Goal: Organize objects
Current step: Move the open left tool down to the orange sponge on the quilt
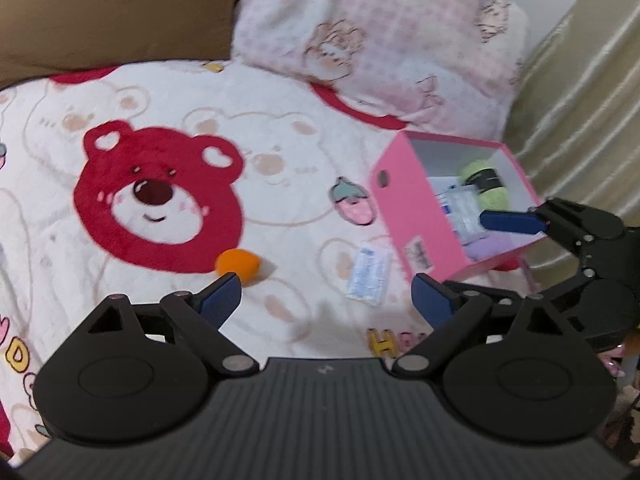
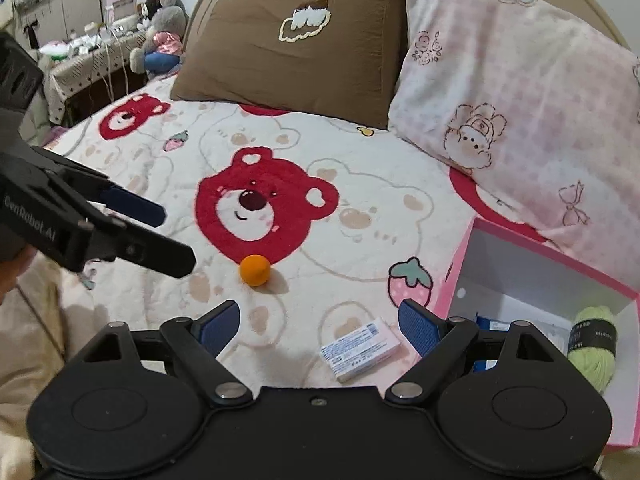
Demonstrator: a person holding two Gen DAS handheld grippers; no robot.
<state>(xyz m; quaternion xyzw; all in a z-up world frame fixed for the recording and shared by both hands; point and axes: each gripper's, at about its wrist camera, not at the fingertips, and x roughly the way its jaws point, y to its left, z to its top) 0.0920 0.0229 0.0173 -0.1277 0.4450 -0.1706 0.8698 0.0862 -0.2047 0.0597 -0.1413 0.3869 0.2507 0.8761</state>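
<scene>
**Two loose things left on the bed, both claws empty**

We hold the left gripper (image 1: 326, 294) and the right gripper (image 2: 318, 322) with jaws spread wide and nothing between them.

The pink box (image 1: 404, 204), largest of the task's things, lies tipped on its side just ahead and to the right of our right claw, its open mouth facing us and its long axis running away toward the pillow (image 2: 512, 92). It looks like light, stiff card, best taken by a wall edge if it needs moving. Inside, the green yarn skein (image 2: 592, 340) looks soft and squashy.

The small white carton (image 2: 360, 350) lies flat on the blanket (image 2: 372, 216) right between the right claw's fingertips, long axis slanting up to the right. We judge it light and rigid, and would pinch it across its short width.

The orange ball (image 2: 255, 270) sits ahead of the right claw's left finger; round, probably soft, and likely to roll, so we would grip it across the middle.
</scene>
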